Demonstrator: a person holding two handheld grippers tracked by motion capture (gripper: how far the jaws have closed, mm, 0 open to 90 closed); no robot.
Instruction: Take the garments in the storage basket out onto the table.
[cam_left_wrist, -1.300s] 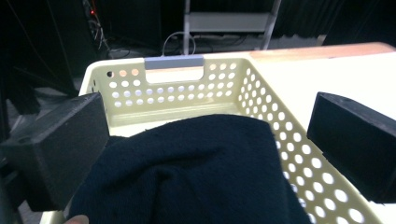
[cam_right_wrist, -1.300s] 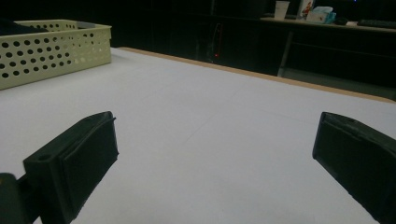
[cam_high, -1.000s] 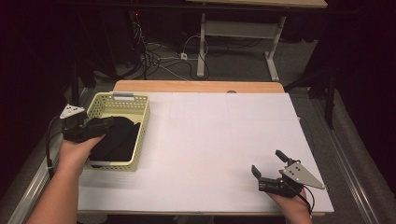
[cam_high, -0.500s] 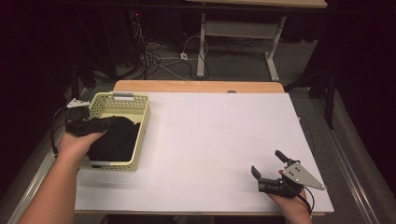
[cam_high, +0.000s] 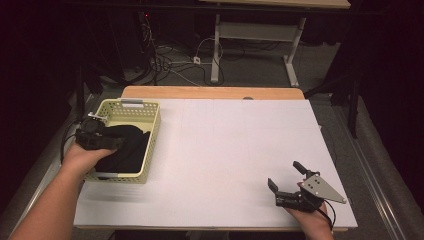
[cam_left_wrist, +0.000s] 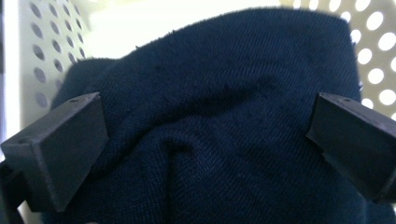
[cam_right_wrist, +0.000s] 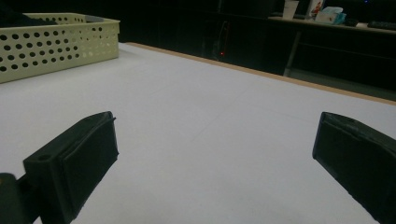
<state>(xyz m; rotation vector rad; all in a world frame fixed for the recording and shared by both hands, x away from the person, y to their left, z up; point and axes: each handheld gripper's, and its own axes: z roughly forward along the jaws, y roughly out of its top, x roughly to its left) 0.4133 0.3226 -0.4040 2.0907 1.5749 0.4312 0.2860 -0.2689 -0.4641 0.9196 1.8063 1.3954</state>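
Left tool (cam_high: 117, 142) over the pale yellow perforated basket (cam_high: 152, 131) near the table's (cam_high: 225, 145) left edge, jaws spread wide and released, nothing pinched between them. Dark navy knitted cloth (cam_left_wrist: 219, 140) bunched inside the basket, lying just under and between those jaws, folds rising toward the tool's camera; contact between jaw tips and cloth impossible to tell. Same cloth (cam_high: 125, 150) dark against the basket's walls in the high view, filling most of the inside. Basket's holed walls (cam_left_wrist: 51, 51) close on both sides in the left gripper view. Right tool (cam_high: 287, 180) low at the table's near right corner, well apart from the basket, jaws likewise released and wide, bare white tabletop (cam_right_wrist: 210, 121) between them. Basket (cam_right_wrist: 56, 42) far off beyond the right tool's left jaw, along the table's opposite side. Grey three-cornered plate (cam_high: 322, 189) riding on top of the right tool
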